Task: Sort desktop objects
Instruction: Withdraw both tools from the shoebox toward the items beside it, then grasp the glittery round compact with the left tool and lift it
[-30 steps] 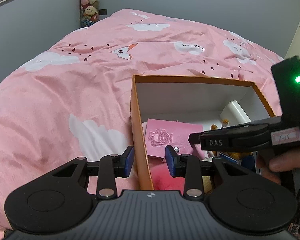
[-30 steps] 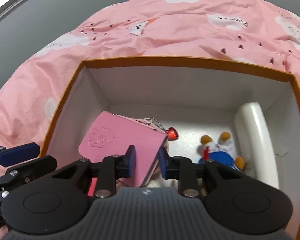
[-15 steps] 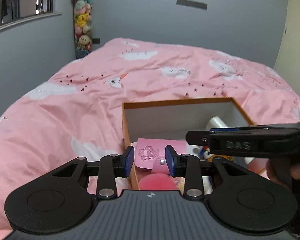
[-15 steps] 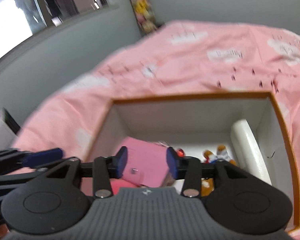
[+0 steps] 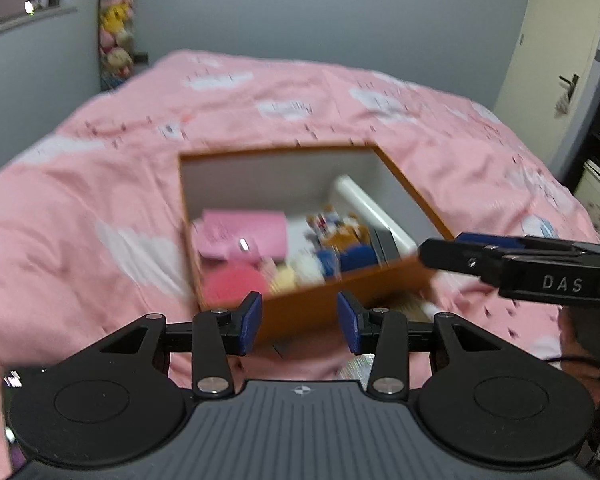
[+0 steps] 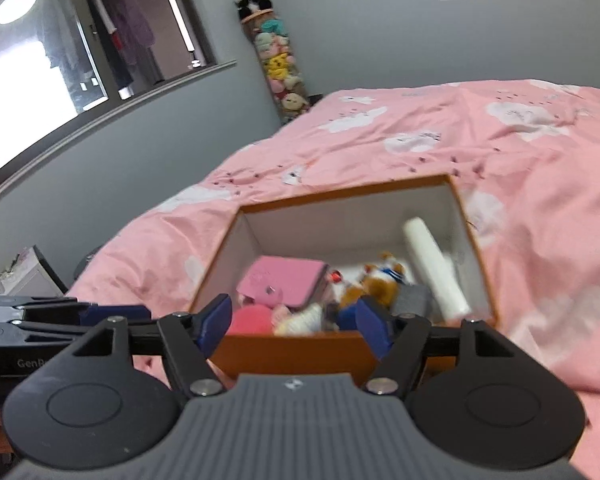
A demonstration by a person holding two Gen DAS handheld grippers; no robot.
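Both grippers are empty with their jaws opening: your left gripper point(image 5: 299, 322) and your right gripper point(image 6: 294, 322) each frame only the near orange wall of the box point(image 6: 292, 350), and no pad touches anything. In the left wrist view your right gripper comes in from 3 o'clock, beside the box's right corner.

Just beyond the fingertips, the box sits on the pink duvet point(image 6: 540, 184) and holds the sorted items:
- pink wallet point(image 6: 284, 282), at 11 o'clock inside the box;
- red round item point(image 6: 252, 320), against the near wall at 7 o'clock;
- plush toy point(image 6: 380, 284), near centre;
- white cylinder point(image 6: 436, 268), along the right wall at 2 o'clock.

Motion blur hides the smaller pieces.

Judged step: a deposit appears finished, and both tools stand outside the box. Next, locate an unsorted object; a white item at 5 o'clock outside the box in the left wrist view may be one, but you cannot confirm it. Keep the jaws wide on approach.

Far field: a column of stuffed toys point(image 6: 280, 68) stands at 12 o'clock against the grey wall.
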